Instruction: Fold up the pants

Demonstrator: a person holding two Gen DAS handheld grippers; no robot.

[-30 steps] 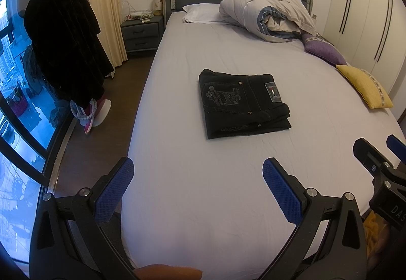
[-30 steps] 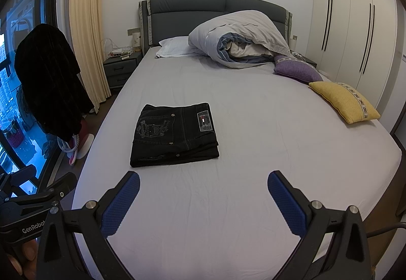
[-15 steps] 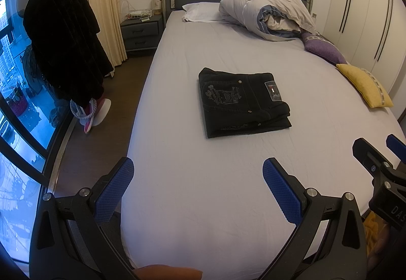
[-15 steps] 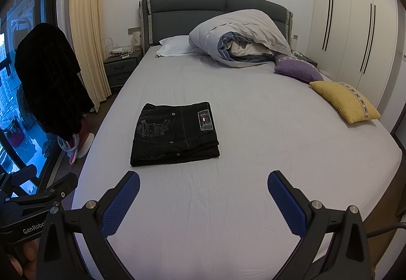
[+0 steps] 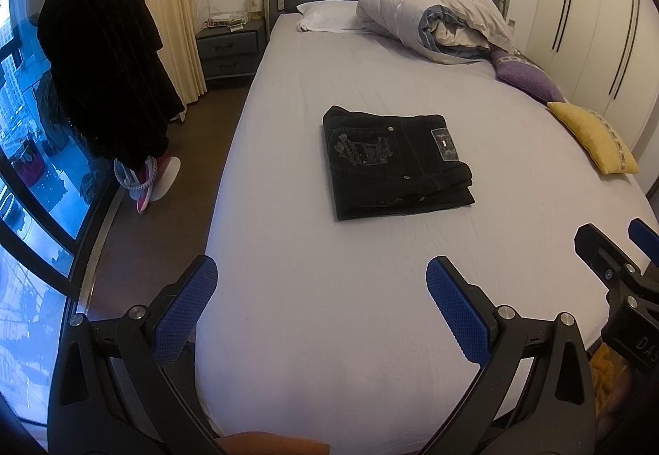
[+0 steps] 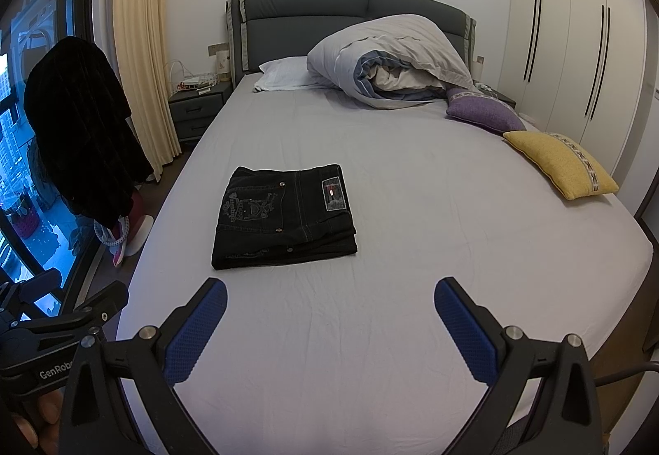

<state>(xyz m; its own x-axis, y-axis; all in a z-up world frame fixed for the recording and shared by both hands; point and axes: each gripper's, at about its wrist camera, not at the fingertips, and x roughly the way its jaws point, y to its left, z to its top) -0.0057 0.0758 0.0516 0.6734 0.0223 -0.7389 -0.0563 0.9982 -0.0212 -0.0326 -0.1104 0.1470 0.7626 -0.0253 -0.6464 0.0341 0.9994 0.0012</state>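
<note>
Both grippers, left and right, hang wide open and empty; your black denim pants lie folded on the grey-sheeted bed, seemingly finished.

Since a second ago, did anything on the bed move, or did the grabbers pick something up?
Nothing visibly changed. The folded black pants lie in the same spot on the bed, and the left gripper and right gripper hang open above the sheet, holding nothing. The views drift only very slightly. The yellow cushion and duvet stayed put too.
</note>
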